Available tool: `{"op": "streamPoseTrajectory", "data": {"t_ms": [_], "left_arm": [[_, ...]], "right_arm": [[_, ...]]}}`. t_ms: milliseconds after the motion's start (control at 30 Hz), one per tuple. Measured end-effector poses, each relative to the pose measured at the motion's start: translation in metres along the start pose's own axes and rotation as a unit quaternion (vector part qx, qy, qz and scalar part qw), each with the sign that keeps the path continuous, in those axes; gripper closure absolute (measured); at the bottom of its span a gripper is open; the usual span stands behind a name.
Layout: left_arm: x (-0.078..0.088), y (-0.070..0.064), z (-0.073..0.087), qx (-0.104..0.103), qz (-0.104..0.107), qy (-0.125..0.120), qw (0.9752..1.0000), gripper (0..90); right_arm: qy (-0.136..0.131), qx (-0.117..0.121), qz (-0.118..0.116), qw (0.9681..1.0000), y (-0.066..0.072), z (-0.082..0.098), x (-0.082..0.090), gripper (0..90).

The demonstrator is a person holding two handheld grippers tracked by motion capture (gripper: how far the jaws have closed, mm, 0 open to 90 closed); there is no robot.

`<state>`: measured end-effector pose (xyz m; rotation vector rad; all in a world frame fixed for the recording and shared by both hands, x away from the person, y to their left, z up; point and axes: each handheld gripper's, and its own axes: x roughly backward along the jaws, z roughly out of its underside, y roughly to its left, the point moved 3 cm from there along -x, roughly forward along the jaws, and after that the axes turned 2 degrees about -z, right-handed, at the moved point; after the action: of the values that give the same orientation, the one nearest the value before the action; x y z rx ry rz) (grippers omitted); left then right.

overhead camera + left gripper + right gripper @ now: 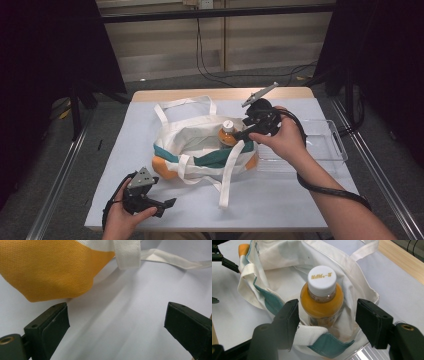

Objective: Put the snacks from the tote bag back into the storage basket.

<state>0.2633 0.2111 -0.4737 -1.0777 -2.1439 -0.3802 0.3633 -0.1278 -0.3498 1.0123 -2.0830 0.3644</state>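
Right gripper (327,315) is hovering over the mouth of the tote bag (197,135) w/ its jaws spread either side of the juice bottle (322,298); there's a visible gap betw. each pad and the bottle, so nothing is being pinched. Left gripper (116,322) is resting low at the near-left corner of the table (280,200), jaws standing wide apart over bare white surface, holding nothing, just beside the bag's orange corner. The bottle is standing upright inside the bag, approx. at its right end, orange liquid filling it up to the neck, white screw cap on top. The cap is carrying small gold lettering, but it's too blurred to read; no other brand or label is showing. The bag is cream cloth w/ a teal band along the rim and orange patches at the bottom corners, lying open mid-table, its white straps trailing out toward the far edge and the near edge. A clear plastic tray (332,145) is sitting to the right of the bag, touching or almost touching it, under the person's right hand (285,142).
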Motion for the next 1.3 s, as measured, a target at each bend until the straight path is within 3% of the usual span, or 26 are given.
{"op": "streamPoseTrajectory", "data": {"t_ms": [233,367,567,1033,1300], "left_arm": [[0.0,0.0,0.0,-0.007,-0.003,-0.001,1.0,5.5],[0.0,-0.001,0.0,0.003,0.002,-0.001,1.0,5.5],[0.0,0.001,0.0,-0.006,-0.003,0.0,1.0,5.6],[0.0,-0.001,0.001,-0.001,0.004,-0.002,1.0,5.6],[0.0,-0.001,0.001,-0.002,0.003,0.0,1.0,5.6]], "right_arm": [[0.003,0.003,0.002,1.0,0.0,-0.004,-0.005,37.5],[0.007,0.006,0.003,1.0,0.0,-0.005,-0.009,38.3],[0.011,0.003,0.001,0.9999,-0.001,-0.008,-0.014,39.7],[0.013,0.008,-0.007,0.9999,0.0,-0.015,-0.026,43.5],[0.021,-0.001,-0.008,0.9997,-0.001,-0.015,-0.03,45.7]]}}
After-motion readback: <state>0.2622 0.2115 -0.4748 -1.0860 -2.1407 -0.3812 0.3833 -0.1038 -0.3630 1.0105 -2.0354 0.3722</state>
